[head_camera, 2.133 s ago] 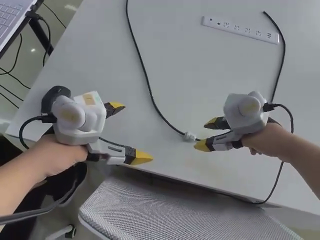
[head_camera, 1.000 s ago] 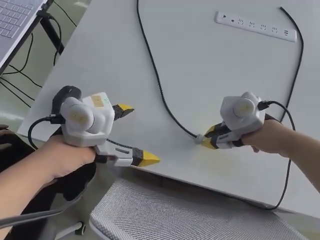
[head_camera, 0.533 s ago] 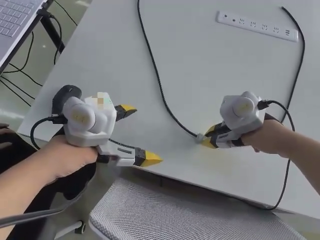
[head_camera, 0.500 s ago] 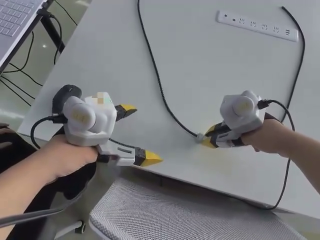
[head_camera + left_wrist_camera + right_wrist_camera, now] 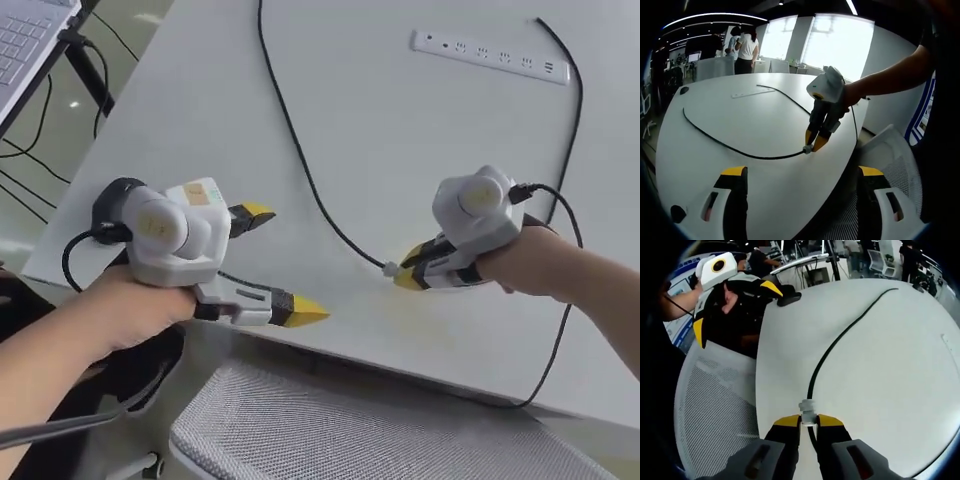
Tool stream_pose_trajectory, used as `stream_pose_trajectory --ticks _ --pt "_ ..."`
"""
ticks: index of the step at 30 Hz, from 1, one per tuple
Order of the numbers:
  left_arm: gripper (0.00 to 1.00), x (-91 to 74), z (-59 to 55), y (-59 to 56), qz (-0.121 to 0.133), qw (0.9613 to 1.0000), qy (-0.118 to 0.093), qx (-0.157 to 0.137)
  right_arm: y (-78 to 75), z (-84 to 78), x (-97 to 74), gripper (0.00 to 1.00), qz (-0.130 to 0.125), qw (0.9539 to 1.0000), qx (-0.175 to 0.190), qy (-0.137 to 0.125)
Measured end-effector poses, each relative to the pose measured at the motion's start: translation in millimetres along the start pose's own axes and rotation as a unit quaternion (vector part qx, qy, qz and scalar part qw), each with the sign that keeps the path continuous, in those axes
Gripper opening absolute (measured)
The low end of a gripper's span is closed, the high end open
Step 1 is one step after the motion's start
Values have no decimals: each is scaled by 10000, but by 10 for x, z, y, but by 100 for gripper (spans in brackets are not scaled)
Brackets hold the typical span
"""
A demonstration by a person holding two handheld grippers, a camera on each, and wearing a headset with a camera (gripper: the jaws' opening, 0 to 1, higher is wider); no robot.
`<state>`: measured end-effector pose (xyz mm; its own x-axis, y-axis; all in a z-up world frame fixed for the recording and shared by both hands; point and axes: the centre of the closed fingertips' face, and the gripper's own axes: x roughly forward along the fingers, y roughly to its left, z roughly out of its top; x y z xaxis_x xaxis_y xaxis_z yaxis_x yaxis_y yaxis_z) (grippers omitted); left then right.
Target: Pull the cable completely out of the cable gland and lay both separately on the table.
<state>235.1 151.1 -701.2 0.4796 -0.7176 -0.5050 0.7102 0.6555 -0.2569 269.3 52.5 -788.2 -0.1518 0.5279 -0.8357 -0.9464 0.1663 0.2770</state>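
Pinched the white gland [image 5: 808, 411] between the yellow tips of the right gripper [image 5: 408, 272], jaws drawn narrow around it. Showed the black cable [image 5: 300, 165] threaded through the gland, running out ahead in a long curve across the white table [image 5: 430, 140] and trailing back between the jaws. Placed gland and tips near the table's front edge; could not tell whether touching the surface or just above it. Spread the jaws of the left gripper [image 5: 282, 262] wide, holding nothing, well apart to the left at that same edge, pointed toward the gland. Caught a mesh chair [image 5: 350, 420] below the edge, a power strip [image 5: 488, 57] on the far side of the table, a laptop [image 5: 20, 40] off to the left, and people [image 5: 742, 45] standing in the bright room behind.
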Motion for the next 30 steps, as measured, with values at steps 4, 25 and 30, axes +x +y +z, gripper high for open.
stream_pose_trajectory --ticks 4,25,30 --pt "89 50 49 -75 -118 9998 25 127 58 57 -71 6 16 10000 -86 -39" --pt "86 345 378 -492 -743 9956 -66 559 595 310 -649 6 -117 9980 -592 -199" --pt "83 370 381 -551 -871 9946 -50 560 661 329 -711 6 -213 9957 -890 -141"
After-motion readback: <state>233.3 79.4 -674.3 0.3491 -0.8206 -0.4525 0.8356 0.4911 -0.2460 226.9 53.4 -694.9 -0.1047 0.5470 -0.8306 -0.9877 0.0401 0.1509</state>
